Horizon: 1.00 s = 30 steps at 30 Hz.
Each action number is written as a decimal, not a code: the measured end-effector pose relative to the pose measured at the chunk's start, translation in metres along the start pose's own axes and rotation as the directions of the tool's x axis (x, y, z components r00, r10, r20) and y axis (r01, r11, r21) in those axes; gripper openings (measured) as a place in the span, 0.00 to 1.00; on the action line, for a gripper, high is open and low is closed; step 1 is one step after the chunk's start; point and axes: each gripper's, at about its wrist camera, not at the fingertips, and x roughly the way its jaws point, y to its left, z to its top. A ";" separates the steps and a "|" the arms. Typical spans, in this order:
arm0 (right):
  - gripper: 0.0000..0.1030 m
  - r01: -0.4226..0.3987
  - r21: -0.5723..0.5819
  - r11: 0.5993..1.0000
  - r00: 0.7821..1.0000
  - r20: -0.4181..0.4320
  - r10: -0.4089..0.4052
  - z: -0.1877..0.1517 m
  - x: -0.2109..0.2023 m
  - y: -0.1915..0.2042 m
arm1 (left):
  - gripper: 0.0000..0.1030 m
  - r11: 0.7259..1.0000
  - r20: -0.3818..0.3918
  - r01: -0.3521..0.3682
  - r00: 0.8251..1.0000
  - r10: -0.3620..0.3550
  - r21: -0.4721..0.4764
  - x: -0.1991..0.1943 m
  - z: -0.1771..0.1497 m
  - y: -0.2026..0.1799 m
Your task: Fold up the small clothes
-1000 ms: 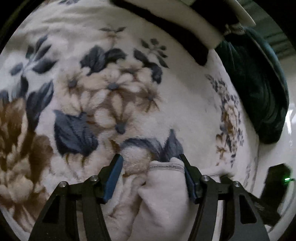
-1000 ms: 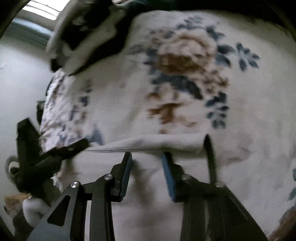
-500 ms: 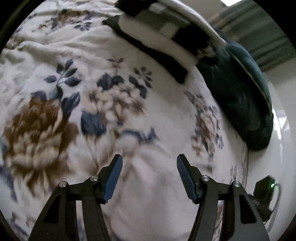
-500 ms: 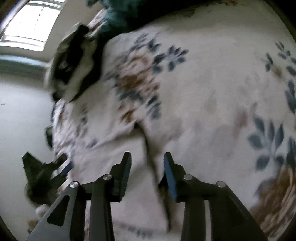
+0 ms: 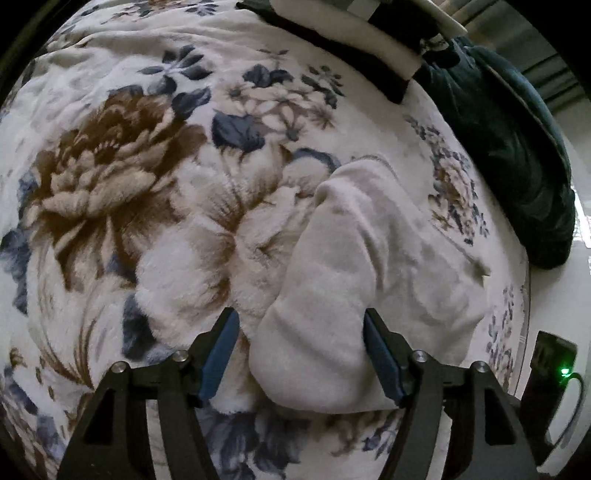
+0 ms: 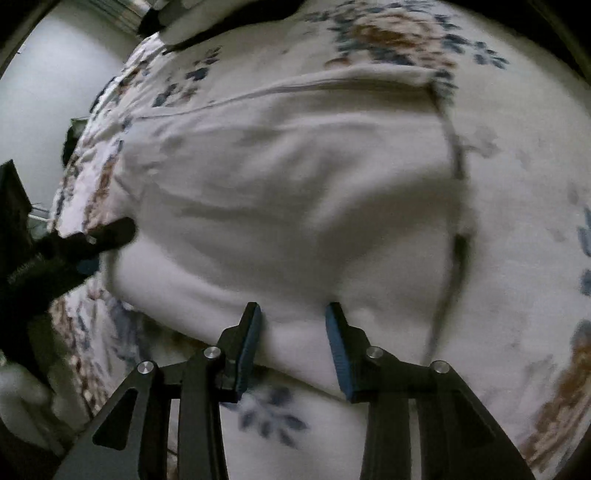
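A small cream-white garment (image 5: 373,266) lies folded on a floral fleece blanket (image 5: 110,192). My left gripper (image 5: 301,328) is open, its blue-padded fingers astride the garment's near folded end. In the right wrist view the same garment (image 6: 288,199) spreads wide, with a seamed edge along its far side and a dark trim down its right side. My right gripper (image 6: 291,325) is open with its fingers at the garment's near edge. The left gripper (image 6: 74,251) shows at the garment's left end.
A dark green cushion (image 5: 517,147) lies at the blanket's right edge. A stack of black and white folded clothes (image 5: 354,33) sits at the far end. A black device with a green light (image 5: 554,373) stands beyond the bed's right edge.
Both grippers swung away over the blanket half a second ago and have come back to the garment. The garment now lies doubled, and both grippers sit at its near side.
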 end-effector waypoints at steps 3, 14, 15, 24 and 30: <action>0.37 -0.002 0.049 0.999 1.000 -0.018 0.003 -0.005 -0.011 -0.026 | 0.65 1.000 0.031 0.029 0.999 -0.028 -0.009 -0.020 0.002 -0.002; 0.68 -0.399 0.422 0.814 0.911 0.079 0.406 0.019 -0.002 -0.134 | 0.70 0.904 -0.117 0.388 0.904 -0.411 -0.181 0.044 0.029 0.030; 0.69 -0.432 0.419 0.799 0.895 0.085 0.439 0.022 0.009 -0.130 | 0.70 0.902 -0.131 0.395 0.899 -0.419 -0.175 0.051 0.029 0.028; 0.12 -0.475 0.438 0.763 0.880 0.231 0.416 0.017 -0.005 -0.099 | 0.33 0.866 -0.044 0.494 0.866 -0.498 -0.079 0.020 0.046 0.012; 0.11 -0.454 0.406 0.793 0.886 0.298 0.354 0.032 -0.069 -0.049 | 0.33 0.847 -0.067 0.530 0.845 -0.531 -0.033 -0.033 0.100 0.001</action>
